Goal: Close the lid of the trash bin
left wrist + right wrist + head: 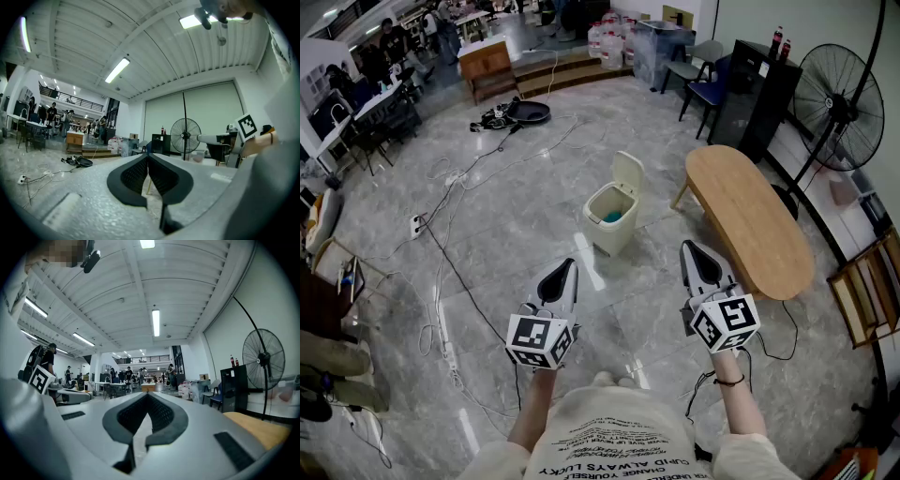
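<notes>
Trash bin (607,234) stands upright on the grey marble floor (516,159), long axis vertical, mouth pointing up. Its lid (627,174) is open. It rises near vertical from the far-right edge of the rim, inner face turned toward us and a bit left. We see something blue-green (612,216) down inside, can't tell what.

The bin sits ahead of us, between the lines of our two claws and well apart from both. An oval wooden worktop (748,220) is near on its right, long axis running from upper left to lower right in the head view.

Left claw (569,265) is below and left of the bin, jaws together, nothing between them. In the left gripper view the tips (148,157) meet. Right claw (687,247) is below and right of the bin, close to the worktop's near edge. Its jaws are together too, nothing gripped, and the right gripper view shows the tips (147,395) meeting. Both point level, out across the room.

Loose cables (441,281) trail over the floor left of the bin. A standing fan (836,94) is past the worktop at far right.
</notes>
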A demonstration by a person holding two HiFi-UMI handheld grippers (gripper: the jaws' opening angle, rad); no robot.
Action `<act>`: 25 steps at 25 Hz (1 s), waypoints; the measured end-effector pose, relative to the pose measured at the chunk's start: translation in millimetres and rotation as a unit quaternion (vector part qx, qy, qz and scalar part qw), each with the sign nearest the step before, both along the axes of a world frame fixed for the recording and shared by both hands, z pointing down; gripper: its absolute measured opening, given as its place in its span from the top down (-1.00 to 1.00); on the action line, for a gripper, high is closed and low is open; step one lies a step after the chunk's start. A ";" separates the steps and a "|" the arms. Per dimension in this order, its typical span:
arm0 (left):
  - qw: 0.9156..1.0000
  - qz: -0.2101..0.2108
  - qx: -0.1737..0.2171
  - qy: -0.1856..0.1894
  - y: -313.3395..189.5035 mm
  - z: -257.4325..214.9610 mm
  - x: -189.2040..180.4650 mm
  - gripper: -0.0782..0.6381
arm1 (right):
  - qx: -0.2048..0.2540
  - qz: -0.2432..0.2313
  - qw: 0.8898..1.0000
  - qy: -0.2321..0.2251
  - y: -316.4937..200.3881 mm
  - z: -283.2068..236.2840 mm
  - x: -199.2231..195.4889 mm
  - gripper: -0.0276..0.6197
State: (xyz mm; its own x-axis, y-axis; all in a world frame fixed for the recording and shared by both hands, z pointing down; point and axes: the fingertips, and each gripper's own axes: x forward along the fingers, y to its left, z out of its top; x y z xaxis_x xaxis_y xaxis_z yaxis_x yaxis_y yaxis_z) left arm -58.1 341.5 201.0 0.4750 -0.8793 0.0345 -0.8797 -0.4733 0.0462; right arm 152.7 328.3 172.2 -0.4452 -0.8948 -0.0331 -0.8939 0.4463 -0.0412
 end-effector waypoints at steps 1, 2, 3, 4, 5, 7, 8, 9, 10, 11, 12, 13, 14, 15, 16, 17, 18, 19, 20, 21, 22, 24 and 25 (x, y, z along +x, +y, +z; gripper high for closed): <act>1.000 0.000 -0.001 -0.001 -0.7 0.0 1.0 0.71 | -0.001 0.002 1.000 -0.001 -1.1 0.8 2.1 0.91; 1.000 -0.001 -0.001 -0.001 -1.4 -0.1 2.0 0.71 | -0.001 0.003 1.000 -0.001 -2.0 1.7 4.1 0.90; 1.000 -0.001 -0.001 -0.002 -2.0 -0.2 2.9 0.71 | -0.002 0.004 1.000 -0.002 -2.7 2.5 5.8 0.90; 1.000 -0.002 -0.001 -0.002 -2.3 -0.1 3.6 0.71 | -0.002 0.003 1.000 -0.002 -3.0 3.5 7.2 0.90; 1.000 -0.003 -0.001 -0.003 -2.5 0.3 4.0 0.71 | -0.003 0.002 1.000 -0.005 -3.0 4.7 8.5 0.90; 1.000 -0.006 -0.002 -0.003 -2.6 2.1 4.6 0.71 | -0.007 -0.005 1.000 -0.015 -2.5 7.7 10.7 0.90; 1.000 -0.007 -0.003 -0.003 -2.7 2.7 5.3 0.71 | -0.010 -0.007 1.000 -0.018 -2.6 9.5 12.3 0.90; 1.000 -0.009 -0.003 -0.004 -2.9 2.9 6.6 0.71 | -0.012 -0.007 1.000 -0.018 -3.1 11.0 14.4 0.90; 1.000 -0.009 -0.003 -0.005 -3.2 2.5 8.4 0.71 | -0.015 -0.007 1.000 -0.018 -3.7 12.2 16.7 0.90; 1.000 -0.010 -0.002 -0.005 -3.4 1.7 10.5 0.71 | -0.018 -0.009 1.000 -0.021 -4.3 13.1 18.8 0.89; 1.000 -0.010 -0.002 -0.006 -3.7 0.9 12.7 0.71 | -0.023 -0.013 0.999 -0.031 -5.0 14.0 20.5 0.76; 1.000 -0.011 -0.001 -0.006 -3.9 0.3 14.6 0.71 | -0.029 -0.017 0.999 -0.042 -5.7 15.0 22.0 0.56; 1.000 -0.012 -0.001 -0.006 -3.9 -0.1 16.5 0.71 | -0.034 -0.021 0.998 -0.050 -6.4 16.1 23.5 0.49; 1.000 -0.013 -0.002 -0.006 -3.9 -0.1 18.5 0.72 | -0.038 -0.023 0.998 -0.052 -6.9 17.5 24.9 0.44; 1.000 -0.014 -0.002 -0.006 -3.7 0.1 20.7 0.71 | -0.040 -0.026 0.998 -0.051 -7.3 19.3 26.2 0.37; 1.000 -0.014 -0.002 -0.006 -3.4 0.5 22.8 0.71 | -0.041 -0.028 0.997 -0.051 -7.8 21.6 27.4 0.28; 1.000 -0.015 -0.002 -0.006 -3.0 1.0 24.8 0.71 | -0.043 -0.031 0.997 -0.052 -8.2 24.4 28.5 0.18; 1.000 -0.015 -0.001 -0.006 -2.4 1.6 26.5 0.71 | -0.046 -0.033 0.997 -0.053 -8.5 27.3 29.5 0.11; 1.000 -0.016 -0.001 -0.006 -1.6 2.1 27.9 0.71 | -0.048 -0.034 0.997 -0.051 -8.4 30.2 30.3 0.08; 1.000 -0.016 -0.001 -0.005 -0.8 2.9 29.1 0.71 | -0.048 -0.035 0.997 -0.047 -8.0 32.7 30.6 0.06; 1.000 -0.016 -0.001 -0.005 0.1 4.0 30.0 0.71 | -0.048 -0.036 0.997 -0.042 -7.4 35.1 30.6 0.04; 1.000 -0.017 -0.001 -0.004 1.9 7.0 32.6 0.71 | -0.049 -0.039 0.997 -0.033 -6.5 39.9 30.8 -0.02; 1.000 -0.017 -0.001 -0.004 2.8 8.7 34.4 0.71 | -0.049 -0.041 0.997 -0.030 -6.0 42.2 31.4 -0.04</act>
